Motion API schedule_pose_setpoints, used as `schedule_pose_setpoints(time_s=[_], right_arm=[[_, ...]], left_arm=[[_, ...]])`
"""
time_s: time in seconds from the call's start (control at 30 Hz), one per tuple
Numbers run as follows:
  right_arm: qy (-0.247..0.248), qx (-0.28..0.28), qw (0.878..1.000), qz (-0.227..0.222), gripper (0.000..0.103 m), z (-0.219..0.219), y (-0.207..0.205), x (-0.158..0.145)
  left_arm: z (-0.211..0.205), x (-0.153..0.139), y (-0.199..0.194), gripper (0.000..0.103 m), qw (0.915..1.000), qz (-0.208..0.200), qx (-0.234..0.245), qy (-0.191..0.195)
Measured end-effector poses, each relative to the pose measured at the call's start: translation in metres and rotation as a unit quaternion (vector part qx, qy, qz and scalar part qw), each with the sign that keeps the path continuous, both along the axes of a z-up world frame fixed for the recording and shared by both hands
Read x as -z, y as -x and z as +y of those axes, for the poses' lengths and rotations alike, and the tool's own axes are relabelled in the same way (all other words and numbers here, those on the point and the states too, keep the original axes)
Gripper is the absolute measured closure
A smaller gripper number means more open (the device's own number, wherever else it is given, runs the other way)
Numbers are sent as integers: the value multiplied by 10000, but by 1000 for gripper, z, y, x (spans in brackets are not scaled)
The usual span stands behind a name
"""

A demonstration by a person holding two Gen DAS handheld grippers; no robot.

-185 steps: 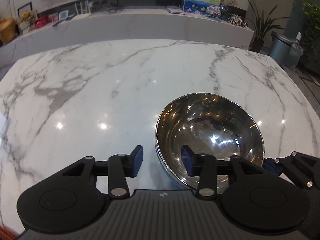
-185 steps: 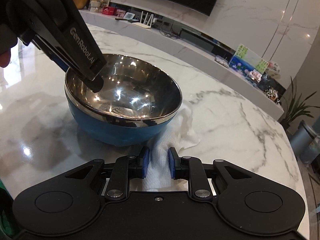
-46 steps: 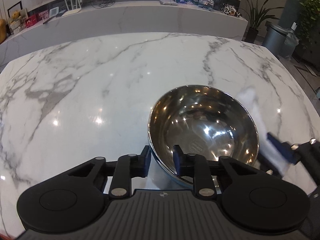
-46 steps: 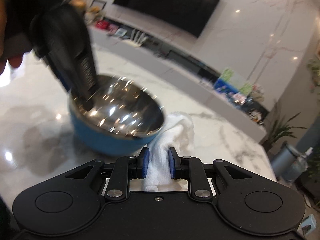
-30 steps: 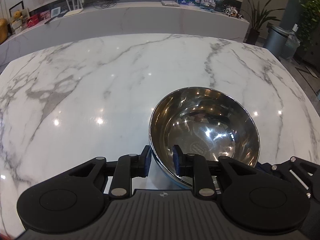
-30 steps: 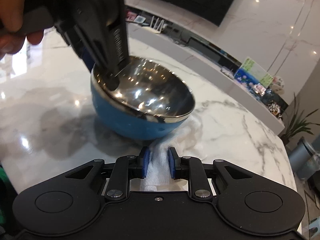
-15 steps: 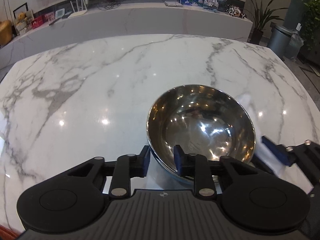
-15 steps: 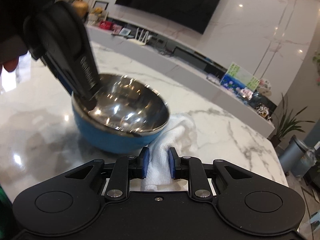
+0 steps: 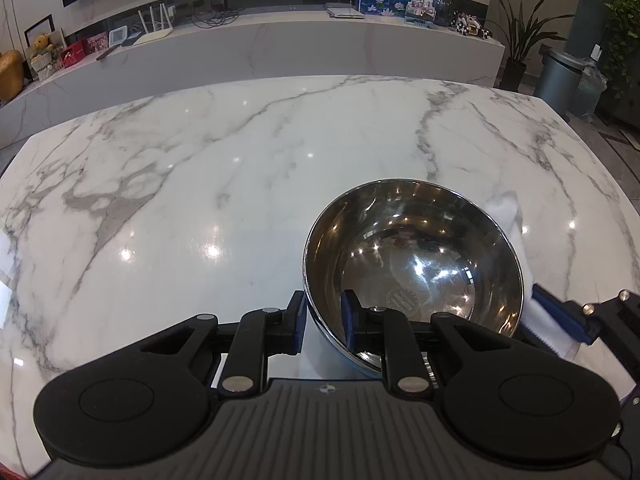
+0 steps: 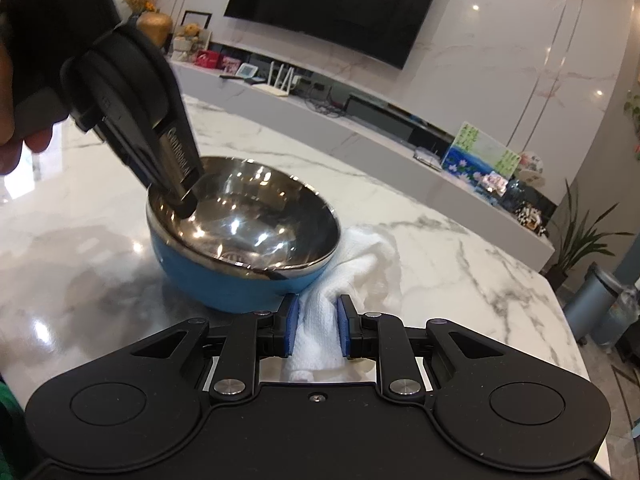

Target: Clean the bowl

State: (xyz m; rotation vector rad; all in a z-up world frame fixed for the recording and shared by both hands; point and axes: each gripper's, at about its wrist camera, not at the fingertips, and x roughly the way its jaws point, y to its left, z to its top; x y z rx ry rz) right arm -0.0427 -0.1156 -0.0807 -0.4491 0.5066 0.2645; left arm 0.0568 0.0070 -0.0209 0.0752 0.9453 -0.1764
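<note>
A steel bowl (image 9: 416, 264) with a blue outside (image 10: 224, 284) stands on the white marble table (image 9: 200, 168). My left gripper (image 9: 323, 322) is shut on the bowl's near rim, one finger inside and one outside; it also shows in the right wrist view (image 10: 182, 204). My right gripper (image 10: 317, 328) is shut on a white cloth (image 10: 360, 272), which presses against the bowl's outer right side. The cloth also shows in the left wrist view (image 9: 516, 224), beside the bowl, with the right gripper (image 9: 560, 316) at the lower right.
A long marble sideboard (image 9: 280, 48) with a router, frames and a painting stands behind the table. A grey bin (image 9: 558, 80) and plants stand at the right. A dark TV (image 10: 340, 4) hangs on the wall.
The right gripper has rubbed the cloth back and forth along the bowl's outer right side. The left gripper has kept its hold on the rim while the bowl shifted slightly.
</note>
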Motion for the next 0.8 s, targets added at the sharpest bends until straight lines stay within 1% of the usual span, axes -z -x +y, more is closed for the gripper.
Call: schedule_pose_setpoints(time_s=[0.13,0.27,0.3,0.4,0.53,0.63,0.8], right_arm=[[76,-170,9995,274,84,5,0,6],[251,-270,9986,384,84,11,2,11],[262,-225,9988,359,84,10,2,11],[247,87,9995,174,84,4,1,6],[110,539,9985,-27,84,-10,-5,0],[-19,771,9970,61,84,-20,-11,1],[-263,950,9943,419,84,-29,-19,6]], left_arm=[[1,1,0,86,10000,1,-2,26],[4,0,0,86,9999,-16,-37,140],[5,0,0,86,9998,-28,-52,177],[8,-3,2,79,9995,-151,-115,238],[11,-9,7,65,9989,-322,-138,323],[10,-12,12,62,9983,-437,-126,366],[11,-8,15,60,9981,-383,-128,469]])
